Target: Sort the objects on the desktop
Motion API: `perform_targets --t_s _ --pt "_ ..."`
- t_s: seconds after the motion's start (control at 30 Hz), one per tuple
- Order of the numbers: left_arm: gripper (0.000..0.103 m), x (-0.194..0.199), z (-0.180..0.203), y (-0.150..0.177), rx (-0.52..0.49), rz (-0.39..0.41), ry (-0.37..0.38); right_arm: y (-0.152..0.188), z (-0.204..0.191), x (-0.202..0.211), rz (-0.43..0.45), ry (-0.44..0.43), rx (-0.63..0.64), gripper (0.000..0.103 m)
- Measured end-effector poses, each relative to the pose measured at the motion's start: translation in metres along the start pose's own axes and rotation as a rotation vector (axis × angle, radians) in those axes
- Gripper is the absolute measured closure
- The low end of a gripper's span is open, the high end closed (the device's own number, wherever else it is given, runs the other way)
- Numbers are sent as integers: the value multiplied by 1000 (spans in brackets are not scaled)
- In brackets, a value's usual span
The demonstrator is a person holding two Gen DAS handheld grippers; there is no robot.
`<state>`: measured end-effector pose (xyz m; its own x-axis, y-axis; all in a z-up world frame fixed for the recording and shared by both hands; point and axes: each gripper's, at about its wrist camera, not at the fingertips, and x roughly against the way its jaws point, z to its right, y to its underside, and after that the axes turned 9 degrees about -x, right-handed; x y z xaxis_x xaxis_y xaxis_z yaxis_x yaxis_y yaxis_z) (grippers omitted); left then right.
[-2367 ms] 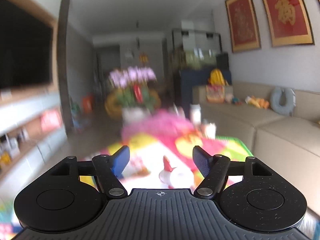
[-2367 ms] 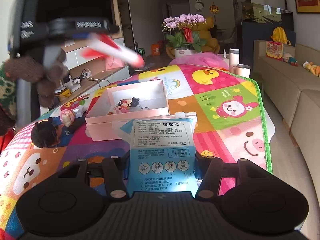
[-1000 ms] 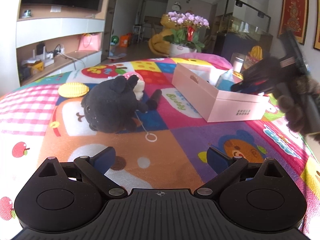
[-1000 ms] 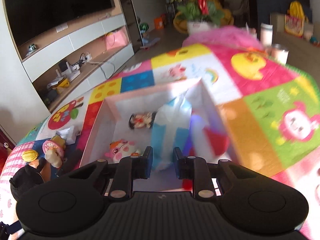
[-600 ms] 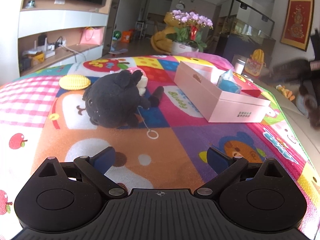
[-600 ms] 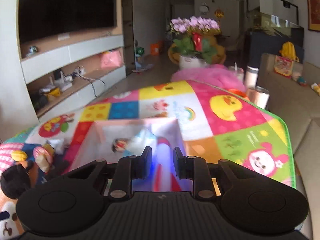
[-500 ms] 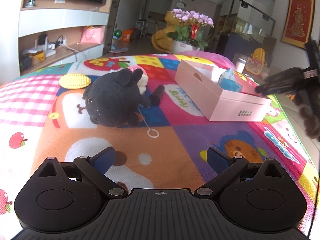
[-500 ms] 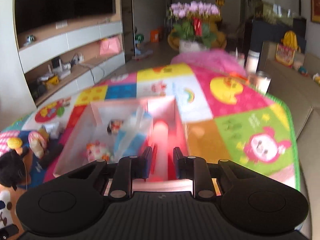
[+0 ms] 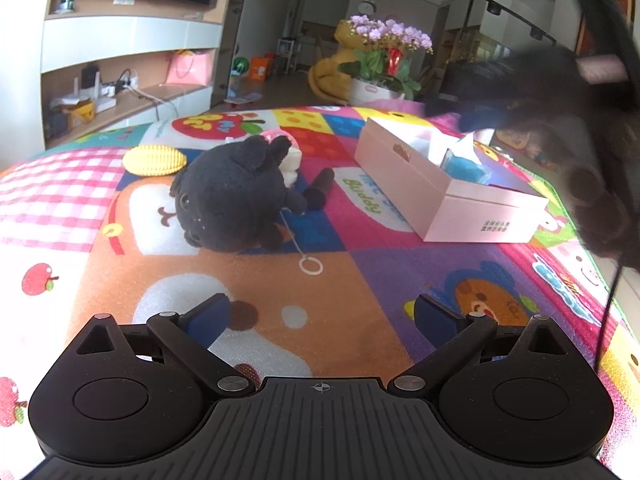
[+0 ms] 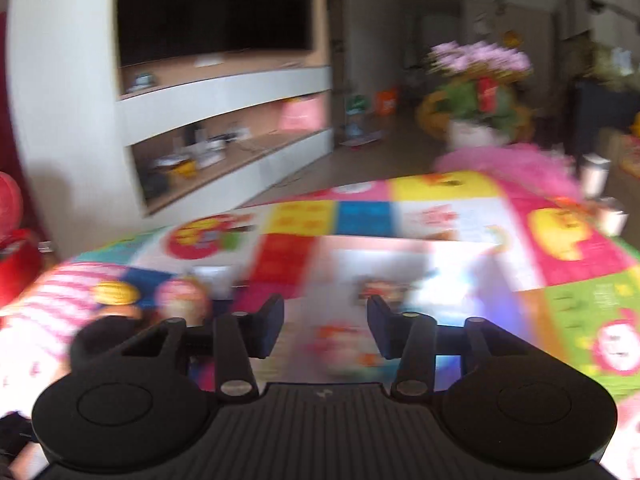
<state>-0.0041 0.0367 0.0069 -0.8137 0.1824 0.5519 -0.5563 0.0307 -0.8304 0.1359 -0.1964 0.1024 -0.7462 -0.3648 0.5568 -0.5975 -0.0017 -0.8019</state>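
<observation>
The pink box [image 9: 448,188] is sitting on the colourful mat [image 9: 360,280] with a blue tissue pack [image 9: 464,160] standing inside it, while the black plush toy [image 9: 236,196] is lying well to its left, near the yellow corn-shaped toy [image 9: 154,160]. You are holding your right gripper [image 10: 325,330] above the box, its jaws having just been opening with nothing between them. Your left gripper [image 9: 320,316] is hovering low over the mat, jaws spread wide and empty.

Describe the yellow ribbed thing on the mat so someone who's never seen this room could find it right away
Start at the colourful cartoon play mat and find the black plush toy in its middle. Just beyond it, toward the shelving wall, lies the yellow ribbed oval, beside the pink checked patch. It is the only plain yellow, corn-cob-like piece among the loose items there.
</observation>
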Motion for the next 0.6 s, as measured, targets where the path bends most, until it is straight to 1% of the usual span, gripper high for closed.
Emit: perform_targets --t_s 0.07,0.13,0.2,0.27,0.33,0.37,0.4,0.43,0.47,0.5,0.53,0.6 --pt "2 4 -1 -1 -7 12 -7 -6 -21 -19 -66 -81 -15 49" --pt "2 8 -5 -1 -12 25 -33 -9 -43 -44 -123 -136 -23 39" --pt "2 12 -11 -2 2 36 -60 -9 -63 -69 -169 -144 -16 34" --pt "2 16 -16 -3 14 41 -78 -4 -80 -93 -201 -126 7 34" --pt "2 20 -19 -3 18 45 -82 5 -92 -115 -224 -87 45 34" --pt "2 21 -19 -2 15 47 -83 9 -95 -125 -237 -67 50 35" --pt "2 23 -19 -3 11 49 -84 13 -94 -134 -259 -48 50 49" --pt "2 25 -19 -2 6 51 -84 16 -94 -138 -254 -40 57 67" --pt "2 26 -19 -2 2 54 -81 16 -95 -137 -260 -26 70 78" --pt "2 27 -20 -2 -1 54 -79 16 -92 -134 -282 -34 57 78" --pt "2 27 -20 -2 -1 54 -77 15 -88 -123 -278 -58 34 78" --pt "2 25 -20 -1 2 51 -73 14 -83 -94 -249 -103 47 78"
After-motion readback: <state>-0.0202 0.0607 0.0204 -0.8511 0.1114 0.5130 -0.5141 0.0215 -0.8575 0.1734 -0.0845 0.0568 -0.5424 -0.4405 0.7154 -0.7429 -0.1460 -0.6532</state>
